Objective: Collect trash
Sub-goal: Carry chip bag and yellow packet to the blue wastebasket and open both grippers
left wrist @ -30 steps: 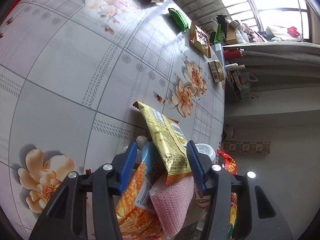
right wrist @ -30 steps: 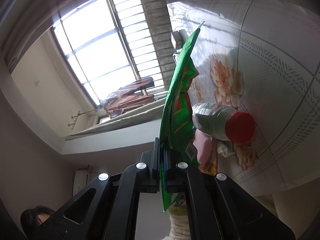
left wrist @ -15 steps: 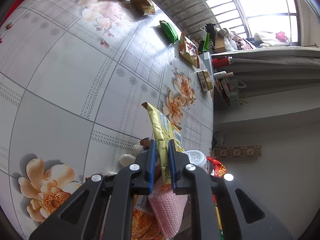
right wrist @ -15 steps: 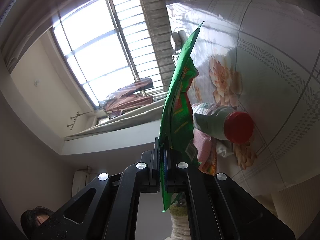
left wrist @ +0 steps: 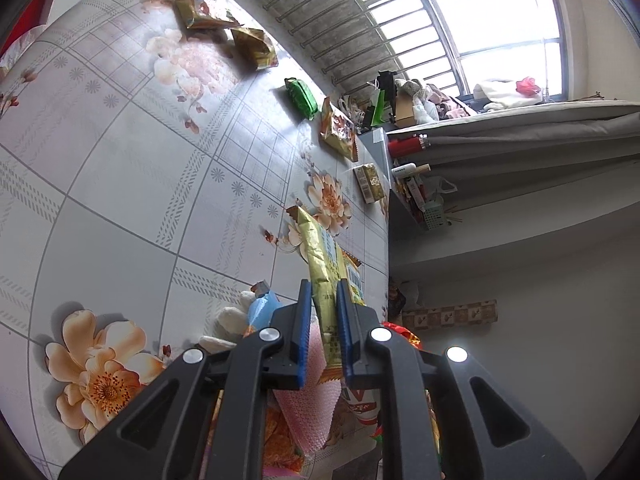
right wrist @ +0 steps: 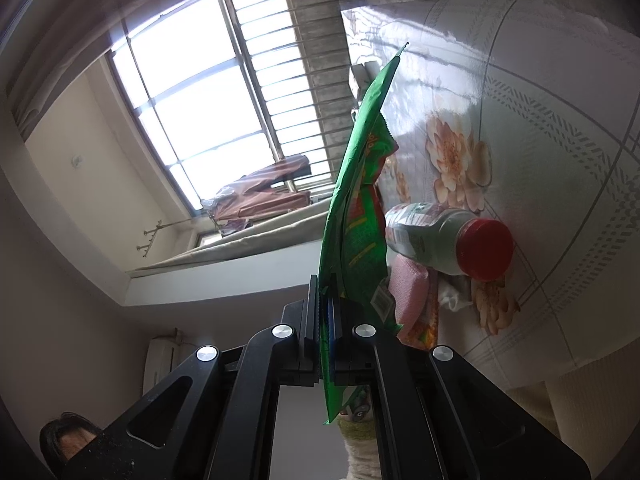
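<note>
My left gripper (left wrist: 323, 294) is shut on a gold snack wrapper (left wrist: 320, 264), held edge-on above the floral table (left wrist: 120, 160). Under it lies a pile of trash: a pink foam sheet (left wrist: 316, 408), a blue wrapper (left wrist: 262, 310), orange packets and white crumpled tissue (left wrist: 228, 316). My right gripper (right wrist: 325, 292) is shut on a green snack bag (right wrist: 356, 200), held upright. Beside it lie a clear bottle with a red cap (right wrist: 448, 240) and a pink foam piece (right wrist: 408, 288).
More wrappers lie far across the table: two gold packets (left wrist: 200, 4), a green packet (left wrist: 302, 98), an orange-gold bag (left wrist: 338, 130) and a small box (left wrist: 370, 182). A cluttered shelf (left wrist: 416, 196) stands past the table's edge. A window (right wrist: 208, 92) is behind.
My left gripper closed from open onto the gold wrapper and lifted it away from the pile. The right gripper stayed shut on the green bag, nearly still.
</note>
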{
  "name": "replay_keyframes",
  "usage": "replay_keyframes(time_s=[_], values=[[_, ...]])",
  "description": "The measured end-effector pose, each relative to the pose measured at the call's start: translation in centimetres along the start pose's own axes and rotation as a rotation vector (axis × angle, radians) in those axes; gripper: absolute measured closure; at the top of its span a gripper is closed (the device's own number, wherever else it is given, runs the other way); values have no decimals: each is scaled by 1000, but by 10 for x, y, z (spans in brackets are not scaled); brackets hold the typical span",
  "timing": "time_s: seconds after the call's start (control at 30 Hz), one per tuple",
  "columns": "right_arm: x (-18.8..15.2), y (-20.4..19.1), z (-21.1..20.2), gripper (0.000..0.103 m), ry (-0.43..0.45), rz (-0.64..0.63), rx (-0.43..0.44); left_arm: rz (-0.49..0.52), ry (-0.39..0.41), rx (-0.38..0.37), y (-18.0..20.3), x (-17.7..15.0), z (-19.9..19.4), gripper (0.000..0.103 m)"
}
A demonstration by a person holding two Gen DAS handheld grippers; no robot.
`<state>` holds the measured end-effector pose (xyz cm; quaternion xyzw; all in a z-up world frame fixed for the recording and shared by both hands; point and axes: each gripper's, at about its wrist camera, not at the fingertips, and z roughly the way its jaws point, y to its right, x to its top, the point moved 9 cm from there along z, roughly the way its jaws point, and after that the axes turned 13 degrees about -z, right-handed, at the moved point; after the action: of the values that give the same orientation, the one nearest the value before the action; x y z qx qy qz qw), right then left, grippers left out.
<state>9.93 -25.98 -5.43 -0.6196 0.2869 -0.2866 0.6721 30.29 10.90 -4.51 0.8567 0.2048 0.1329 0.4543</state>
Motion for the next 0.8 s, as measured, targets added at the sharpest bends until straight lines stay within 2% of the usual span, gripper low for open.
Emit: replay_keyframes(time_s=[0.4,0.57,0.8], values=[[-1,-13,-17,101,40,-23,53,65,-33,-95,46,-43,-16,91],[-1,-22,-38,101,87,-37,89,102,-79,-123,72,-72,-5,91],[2,-29,-90,101,193,-50,133,183,-177,-152,117,-129,31,91]])
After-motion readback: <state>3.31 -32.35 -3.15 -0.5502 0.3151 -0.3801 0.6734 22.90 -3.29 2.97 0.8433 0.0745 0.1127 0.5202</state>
